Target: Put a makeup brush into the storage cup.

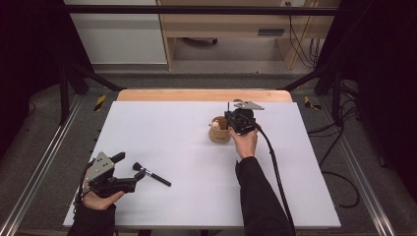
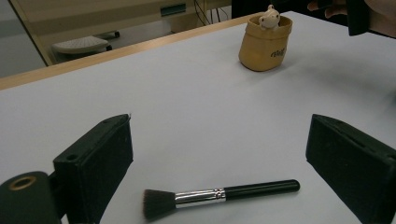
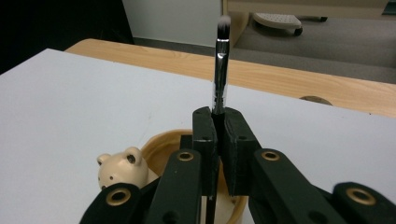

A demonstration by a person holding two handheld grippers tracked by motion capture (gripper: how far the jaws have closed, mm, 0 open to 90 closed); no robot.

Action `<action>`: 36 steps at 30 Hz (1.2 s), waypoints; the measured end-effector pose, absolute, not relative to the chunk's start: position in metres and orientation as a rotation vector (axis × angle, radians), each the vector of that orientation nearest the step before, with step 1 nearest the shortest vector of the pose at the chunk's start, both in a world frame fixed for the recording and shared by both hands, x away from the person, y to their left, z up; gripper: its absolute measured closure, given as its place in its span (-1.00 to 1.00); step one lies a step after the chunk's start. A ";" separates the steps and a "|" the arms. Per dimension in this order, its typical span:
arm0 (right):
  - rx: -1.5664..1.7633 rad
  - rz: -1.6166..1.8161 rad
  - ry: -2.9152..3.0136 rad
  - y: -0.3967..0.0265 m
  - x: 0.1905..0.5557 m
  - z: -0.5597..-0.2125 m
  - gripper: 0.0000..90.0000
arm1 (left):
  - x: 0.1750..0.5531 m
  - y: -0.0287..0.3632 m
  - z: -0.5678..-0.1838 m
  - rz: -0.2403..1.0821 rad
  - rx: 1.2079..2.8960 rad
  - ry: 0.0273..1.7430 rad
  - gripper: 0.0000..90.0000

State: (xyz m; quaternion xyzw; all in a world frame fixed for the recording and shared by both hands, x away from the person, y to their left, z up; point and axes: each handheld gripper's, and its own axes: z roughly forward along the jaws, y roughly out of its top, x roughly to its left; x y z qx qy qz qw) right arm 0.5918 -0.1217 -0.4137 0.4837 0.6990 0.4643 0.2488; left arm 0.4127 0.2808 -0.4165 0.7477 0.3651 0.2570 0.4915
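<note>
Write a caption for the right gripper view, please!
Right hand-held gripper holds a thin silver-and-black makeup brush upright over a tan round cup with a cream bear figurine.

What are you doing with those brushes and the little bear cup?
A person holds a gripper in each hand. The right gripper is shut on a thin brush, held upright, bristles up, above the tan cup with a bear figure on its rim. The left gripper is open, its jaws on either side of a bigger brush lying flat on the white table, not touching it.

White table (image 1: 162, 128), tan cup (image 1: 220, 135) standing right of centre, black-handled brush (image 1: 151, 174) lying front left
</note>
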 end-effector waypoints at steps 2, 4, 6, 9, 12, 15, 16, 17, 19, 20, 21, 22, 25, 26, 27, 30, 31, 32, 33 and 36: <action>1.327 1.253 1.910 -0.122 0.592 -0.415 0.88 | 0.413 0.281 -0.417 0.625 1.815 0.887 -0.85; 1.334 1.253 1.917 -0.123 0.591 -0.414 0.84 | 0.413 0.281 -0.417 0.625 1.814 0.887 -0.85; 1.327 1.229 1.931 -0.124 0.588 -0.412 0.77 | 0.413 0.281 -0.417 0.625 1.815 0.889 -0.85; 1.318 1.236 1.931 -0.125 0.585 -0.410 0.74 | 0.412 0.280 -0.416 0.625 1.814 0.888 -0.85; 1.315 1.272 1.918 -0.130 0.577 -0.406 0.69 | 0.412 0.280 -0.416 0.625 1.814 0.889 -0.85; 1.304 1.290 1.920 -0.136 0.568 -0.402 0.62 | 0.413 0.280 -0.416 0.623 1.817 0.895 -0.85; 1.300 1.298 1.922 -0.137 0.566 -0.400 0.59 | 0.413 0.280 -0.416 0.623 1.816 0.894 -0.85; 1.289 1.312 1.925 -0.140 0.562 -0.398 0.56 | 0.413 0.279 -0.416 0.624 1.817 0.893 -0.85; 1.276 1.330 1.925 -0.142 0.556 -0.395 0.50 | 0.412 0.279 -0.416 0.624 1.816 0.894 -0.85; 1.266 1.347 1.928 -0.144 0.552 -0.393 0.44 | 0.412 0.279 -0.416 0.625 1.814 0.895 -0.85; 1.259 1.357 1.929 -0.146 0.549 -0.391 0.39 | 0.412 0.279 -0.416 0.624 1.813 0.896 -0.85; 1.252 1.365 1.930 -0.147 0.546 -0.389 0.34 | 0.412 0.279 -0.416 0.625 1.812 0.896 -0.85; 1.236 1.398 1.938 -0.152 0.539 -0.383 0.15 | 0.412 0.279 -0.416 0.625 1.811 0.898 -0.85; 1.231 1.403 1.942 -0.153 0.536 -0.381 0.09 | 0.412 0.279 -0.416 0.624 1.811 0.898 -0.85; 1.224 1.405 1.944 -0.154 0.534 -0.380 0.04 | 0.412 0.279 -0.416 0.624 1.811 0.899 -0.85; 1.176 1.439 1.942 -0.158 0.520 -0.374 -0.10 | 0.412 0.278 -0.416 0.623 1.811 0.900 -0.85; 1.170 1.455 1.937 -0.160 0.517 -0.373 -0.14 | 0.412 0.278 -0.416 0.622 1.811 0.902 -0.85; 1.170 1.455 1.937 -0.160 0.517 -0.373 -0.14 | 0.412 0.278 -0.416 0.622 1.811 0.902 -0.85; 1.166 1.467 1.933 -0.161 0.514 -0.372 -0.18 | 0.412 0.278 -0.416 0.621 1.811 0.903 -0.85; 1.148 1.485 1.926 -0.167 0.504 -0.371 -0.27 | 0.412 0.278 -0.416 0.619 1.811 0.903 -0.85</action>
